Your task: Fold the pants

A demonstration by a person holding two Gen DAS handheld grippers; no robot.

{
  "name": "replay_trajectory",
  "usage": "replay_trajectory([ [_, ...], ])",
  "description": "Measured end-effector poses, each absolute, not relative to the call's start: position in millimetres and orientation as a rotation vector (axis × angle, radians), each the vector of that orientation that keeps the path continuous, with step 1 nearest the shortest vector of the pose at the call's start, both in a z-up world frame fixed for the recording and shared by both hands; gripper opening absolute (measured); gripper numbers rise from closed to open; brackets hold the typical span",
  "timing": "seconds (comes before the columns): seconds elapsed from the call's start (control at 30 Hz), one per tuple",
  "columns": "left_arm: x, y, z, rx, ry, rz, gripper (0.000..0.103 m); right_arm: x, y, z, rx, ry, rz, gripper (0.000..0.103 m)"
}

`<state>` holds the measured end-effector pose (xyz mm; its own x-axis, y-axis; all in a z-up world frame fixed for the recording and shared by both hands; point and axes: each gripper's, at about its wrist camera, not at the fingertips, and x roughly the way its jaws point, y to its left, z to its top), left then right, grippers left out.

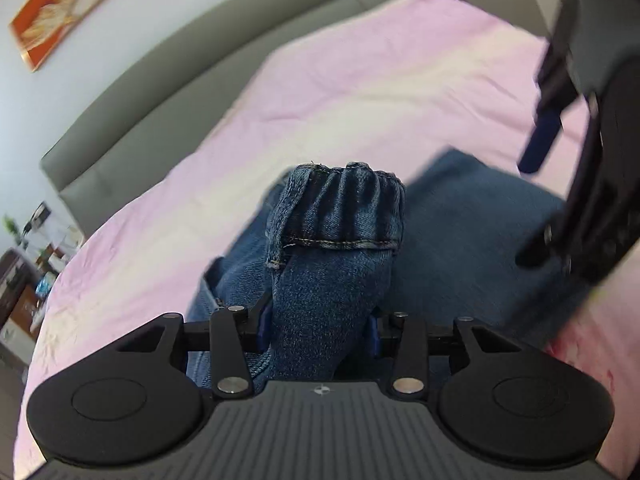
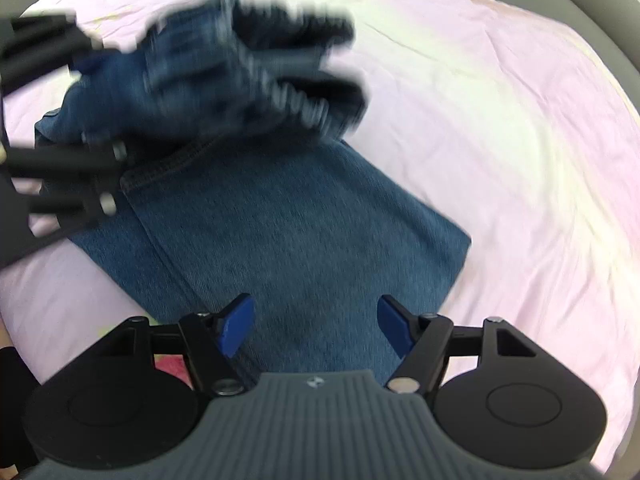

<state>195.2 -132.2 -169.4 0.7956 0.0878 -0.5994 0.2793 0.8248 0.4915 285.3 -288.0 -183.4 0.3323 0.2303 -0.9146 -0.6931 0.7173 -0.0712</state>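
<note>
Blue denim pants (image 2: 296,224) lie partly folded on a pink bedsheet (image 2: 500,120). My left gripper (image 1: 318,328) is shut on a bunched hem end of the pants (image 1: 340,216) and holds it lifted above the bed. In the right wrist view that gripper (image 2: 132,92) shows blurred at upper left with the denim in it. My right gripper (image 2: 316,330) is open and empty, just above the flat folded part of the pants. It also shows at the right edge of the left wrist view (image 1: 580,168).
A grey padded headboard (image 1: 168,80) runs behind the bed. A framed orange picture (image 1: 60,12) hangs on the wall. A cluttered dresser (image 1: 24,264) stands at far left. The pink sheet (image 1: 360,80) spreads wide around the pants.
</note>
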Motion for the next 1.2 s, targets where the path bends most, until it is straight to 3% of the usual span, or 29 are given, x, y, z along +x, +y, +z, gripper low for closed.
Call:
replay_trajectory([
  [0.2, 199, -135, -194, 0.63, 0.726, -0.19, 0.052, 273, -320, -191, -0.41, 1.098, 0.624, 0.066],
  [0.27, 201, -135, -194, 0.618, 0.744, -0.219, 0.057, 272, -326, -193, -0.373, 1.106, 0.625, 0.066],
  [0.4, 207, -121, -178, 0.514, 0.773, -0.313, 0.076, 268, -334, -185, -0.296, 1.107, 0.628, 0.066],
  [0.6, 197, -86, -155, 0.361, 0.793, -0.401, 0.079, 283, -335, -166, -0.166, 1.056, 0.599, 0.066],
  [0.93, 172, 9, -139, 0.347, 0.89, -0.308, 0.08, 311, -286, -155, 0.054, 1.034, 0.643, 0.057],
  [1.2, 182, 75, -169, 0.065, 1.081, -0.225, 0.08, 351, -259, -180, 0.265, 1.141, 0.584, 0.056],
])
